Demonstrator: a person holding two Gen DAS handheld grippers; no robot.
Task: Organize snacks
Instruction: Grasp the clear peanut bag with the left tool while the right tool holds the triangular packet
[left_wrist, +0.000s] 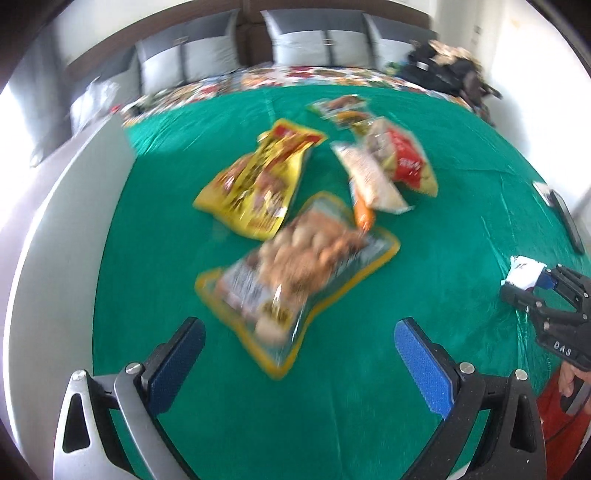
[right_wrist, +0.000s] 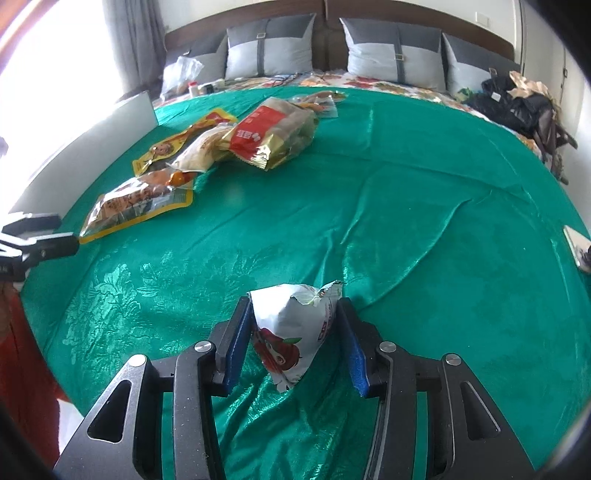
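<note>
White snack packet pinched in the right gripper, the rest of the snacks waiting across the bed.

The small white snack packet (right_wrist: 295, 332) with a red fruit picture sits between the right gripper's (right_wrist: 295, 339) blue pads, both fingers pressing its sides, its lower corner just over the green bedspread (right_wrist: 406, 221); my guess is it is held low so it can be carried to a spot of its own. The left gripper (left_wrist: 299, 354) is spread wide with nothing in it, aimed at the near yellow-edged snack bag (left_wrist: 295, 273), likely the next pick. Beyond lie the yellow bag (left_wrist: 255, 184), a pale packet (left_wrist: 369, 177) and a red-and-gold bag (left_wrist: 402, 158), loosely heaped on the far left of the bed. Grey pillows (right_wrist: 395, 55) line the headboard; dark clothes (right_wrist: 517, 99) sit far right.
</note>
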